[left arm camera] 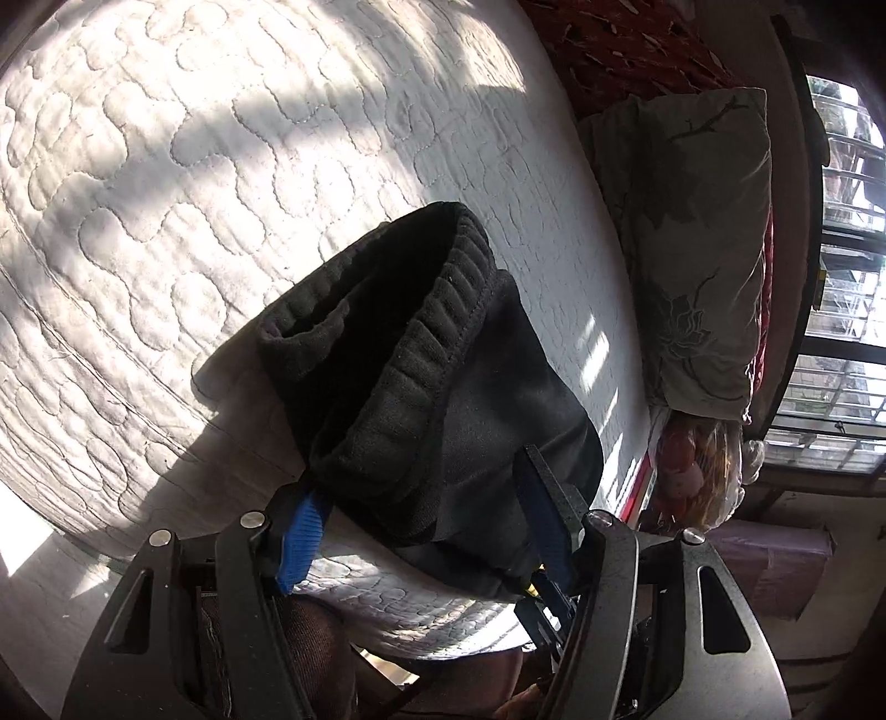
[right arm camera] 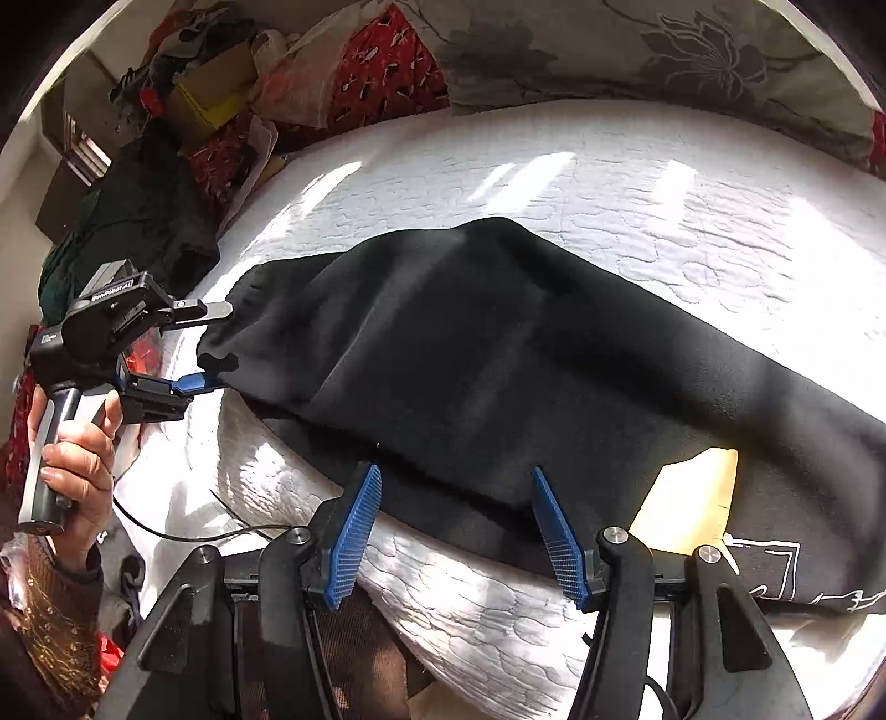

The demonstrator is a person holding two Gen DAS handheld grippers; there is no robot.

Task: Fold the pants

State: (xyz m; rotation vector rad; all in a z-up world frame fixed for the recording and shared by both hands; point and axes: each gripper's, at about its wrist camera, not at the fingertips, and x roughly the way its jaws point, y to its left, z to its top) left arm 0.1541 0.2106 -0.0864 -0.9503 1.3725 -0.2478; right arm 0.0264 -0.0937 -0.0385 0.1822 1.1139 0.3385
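Black pants (right arm camera: 498,354) lie across a white quilted mattress (right arm camera: 720,221). In the left wrist view the ribbed waistband (left arm camera: 421,343) bunches up between my left gripper's blue-padded fingers (left arm camera: 302,534), which stand wide apart around the cloth. The left gripper (right arm camera: 216,343) also shows in the right wrist view at the pants' left end, jaws spread on either side of the fabric edge. My right gripper (right arm camera: 457,498) is open, its fingers (right arm camera: 354,531) spread just over the pants' near edge, holding nothing.
A grey floral pillow (left arm camera: 703,266) and red patterned bedding (left arm camera: 609,50) lie at the mattress's far side, by a window (left arm camera: 841,332). Clutter of boxes and clothes (right arm camera: 183,111) sits beyond the bed. A yellowish patch (right arm camera: 692,498) and a white print (right arm camera: 775,570) show on dark cloth near right.
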